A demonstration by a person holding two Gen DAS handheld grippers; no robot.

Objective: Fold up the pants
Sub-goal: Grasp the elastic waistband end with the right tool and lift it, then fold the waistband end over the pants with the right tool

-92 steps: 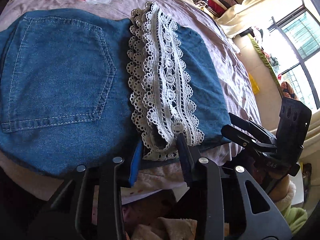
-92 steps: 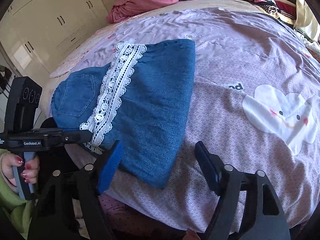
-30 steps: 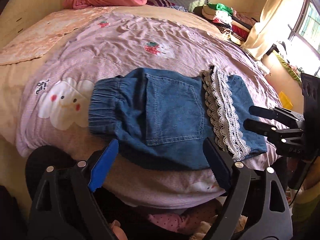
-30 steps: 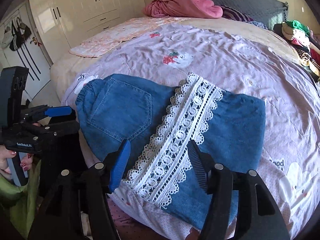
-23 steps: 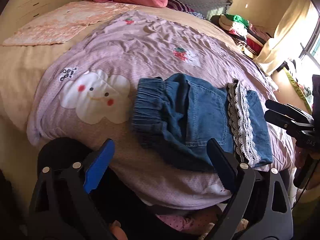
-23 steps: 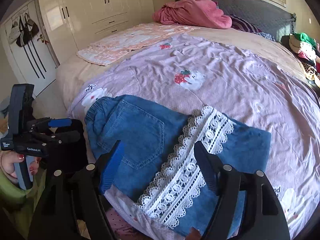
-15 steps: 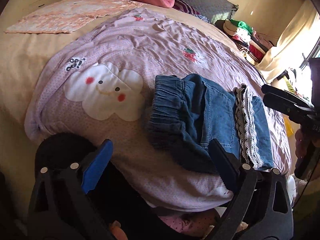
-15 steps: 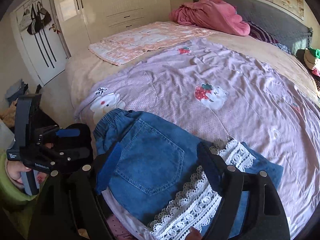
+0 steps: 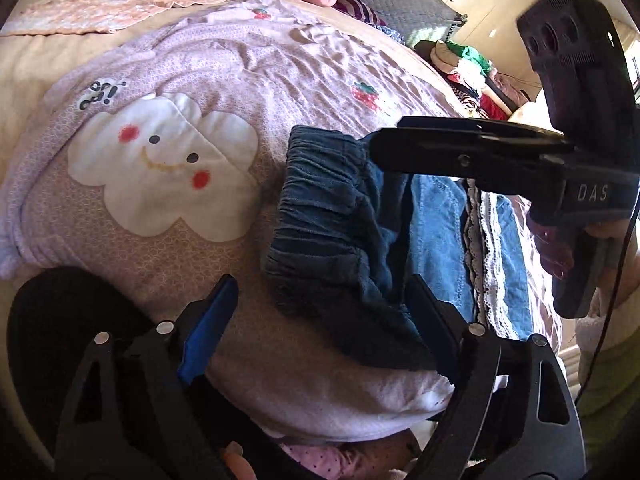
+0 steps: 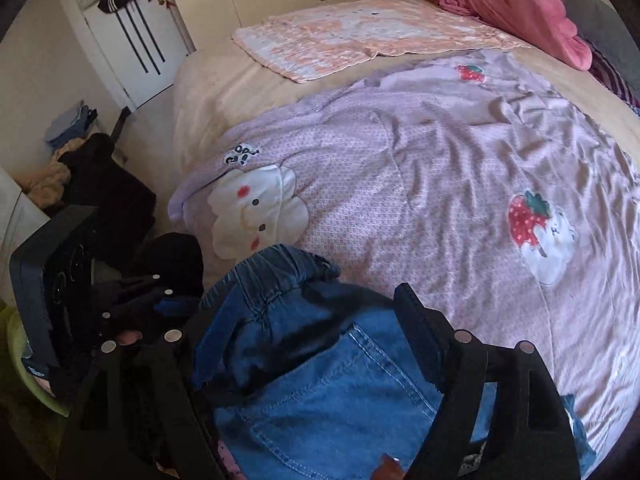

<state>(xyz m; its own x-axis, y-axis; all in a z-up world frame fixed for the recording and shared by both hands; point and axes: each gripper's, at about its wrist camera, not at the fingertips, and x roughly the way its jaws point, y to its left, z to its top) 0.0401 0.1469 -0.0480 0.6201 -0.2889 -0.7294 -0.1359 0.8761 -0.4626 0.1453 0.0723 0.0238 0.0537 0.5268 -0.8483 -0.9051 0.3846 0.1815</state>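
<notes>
Progress: we judge pants (image 9: 344, 240) already folded (lace hem on top), at bed (image 9: 168, 248) near edge | left gripper (image 9: 316, 312) released | right gripper (image 10: 296, 340) released, over waistband | left: final tidy.

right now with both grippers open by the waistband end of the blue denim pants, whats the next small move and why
Probably close the left gripper on the gathered elastic waistband of the blue denim pants with the white lace trim. Its open fingers sit at the waistband's near corner, and the open right gripper reaches over the same end, so that end looks set to be folded over next.
</notes>
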